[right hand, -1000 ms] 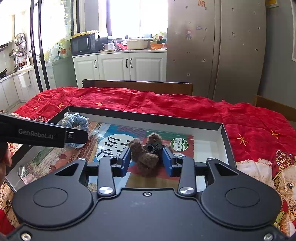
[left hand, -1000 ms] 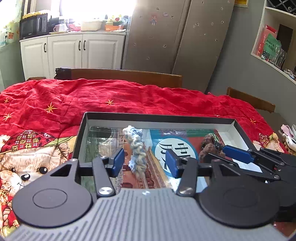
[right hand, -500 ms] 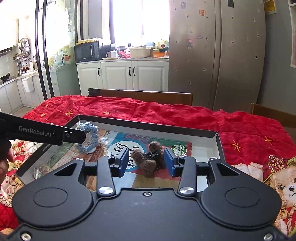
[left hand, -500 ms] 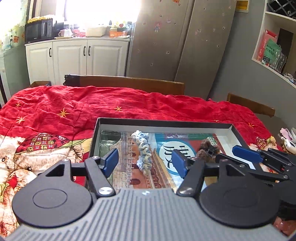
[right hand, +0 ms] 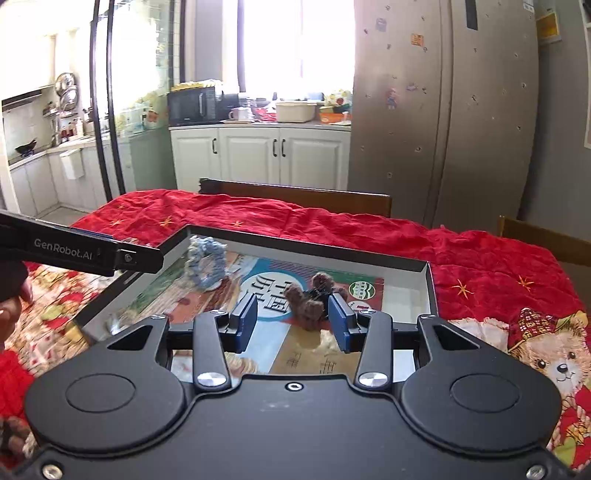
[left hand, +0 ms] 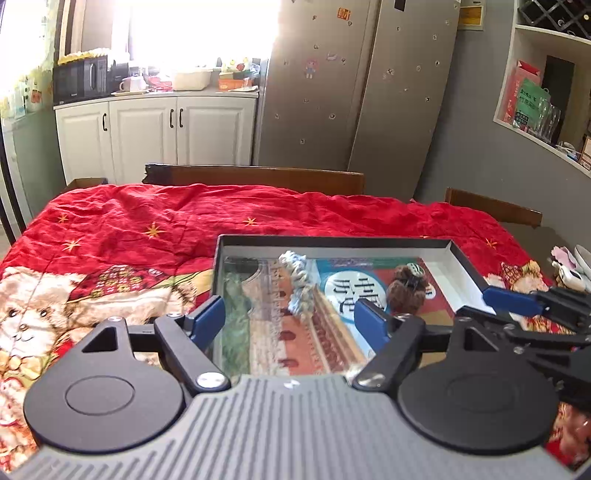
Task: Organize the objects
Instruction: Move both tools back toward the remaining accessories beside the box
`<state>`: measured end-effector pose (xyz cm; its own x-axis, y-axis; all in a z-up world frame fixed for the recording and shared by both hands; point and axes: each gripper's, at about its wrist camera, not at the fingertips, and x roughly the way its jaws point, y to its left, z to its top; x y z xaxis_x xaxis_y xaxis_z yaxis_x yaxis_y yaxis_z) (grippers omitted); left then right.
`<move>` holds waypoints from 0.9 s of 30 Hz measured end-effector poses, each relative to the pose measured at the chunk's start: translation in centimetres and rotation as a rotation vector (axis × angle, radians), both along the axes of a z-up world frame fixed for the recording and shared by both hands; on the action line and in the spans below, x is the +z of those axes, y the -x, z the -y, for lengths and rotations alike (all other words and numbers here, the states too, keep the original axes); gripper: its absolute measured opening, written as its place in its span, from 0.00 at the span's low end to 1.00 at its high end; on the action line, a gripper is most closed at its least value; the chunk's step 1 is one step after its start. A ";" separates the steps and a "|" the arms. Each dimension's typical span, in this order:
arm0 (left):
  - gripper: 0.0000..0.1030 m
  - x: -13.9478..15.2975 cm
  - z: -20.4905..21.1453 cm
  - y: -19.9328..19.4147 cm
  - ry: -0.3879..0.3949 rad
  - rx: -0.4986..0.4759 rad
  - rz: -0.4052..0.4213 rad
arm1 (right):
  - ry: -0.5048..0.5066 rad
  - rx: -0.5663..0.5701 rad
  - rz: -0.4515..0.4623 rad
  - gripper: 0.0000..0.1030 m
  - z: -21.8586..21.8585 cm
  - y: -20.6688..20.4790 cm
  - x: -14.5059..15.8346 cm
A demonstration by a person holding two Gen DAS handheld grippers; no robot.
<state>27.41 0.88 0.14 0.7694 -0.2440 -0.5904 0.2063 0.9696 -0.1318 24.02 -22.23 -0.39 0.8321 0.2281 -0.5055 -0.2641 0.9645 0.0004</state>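
Left wrist: box (left hand: 466, 258) holds blue scrunchie (left hand: 300, 286), brown scrunchie (left hand: 406, 288).

A red star-printed cloth (left hand: 221, 218) covers the table, with dark wooden chair backs (left hand: 258, 177) behind it. Beyond stand white cabinets (right hand: 258, 155), a microwave (right hand: 192, 105) on the counter and a steel fridge (right hand: 443, 110) against grey walls. A window (left hand: 199, 33) glares bright.

A counter under a crumpled red cloth (left hand: 184, 221) printed with gold stars and teddy bears carries a shallow dark-rimmed box (left hand: 332, 242), which lies directly on the cloth just ahead of the left tool (left hand: 290, 323), its floor a printed picture.
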 end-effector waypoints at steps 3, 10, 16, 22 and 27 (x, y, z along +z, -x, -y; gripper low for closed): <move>0.83 0.2 -0.9 1.3 0.015 -0.002 0.000 | -0.005 0.024 -0.002 0.41 0.3 1.6 0.4; 0.85 0.4 -2.8 5.3 0.027 -0.020 0.010 | -0.014 0.096 -0.020 0.45 1.0 6.1 0.6; 0.85 0.3 -3.8 9.0 0.017 -0.051 0.018 | -0.009 0.177 -0.031 0.46 1.3 10.3 0.5; 0.86 0.0 -4.4 12.5 0.014 -0.088 0.028 | 0.017 0.247 -0.046 0.46 1.5 13.6 -0.2; 0.87 -0.7 -4.1 14.8 -0.004 -0.136 0.029 | 0.075 0.321 -0.078 0.46 0.8 15.2 -1.9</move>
<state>12.60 5.02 -0.54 0.7462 -0.3448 -0.5695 0.3393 0.9330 -0.1202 8.78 -23.00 -2.26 0.6822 0.4313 -0.5904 -0.5560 0.8305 -0.0357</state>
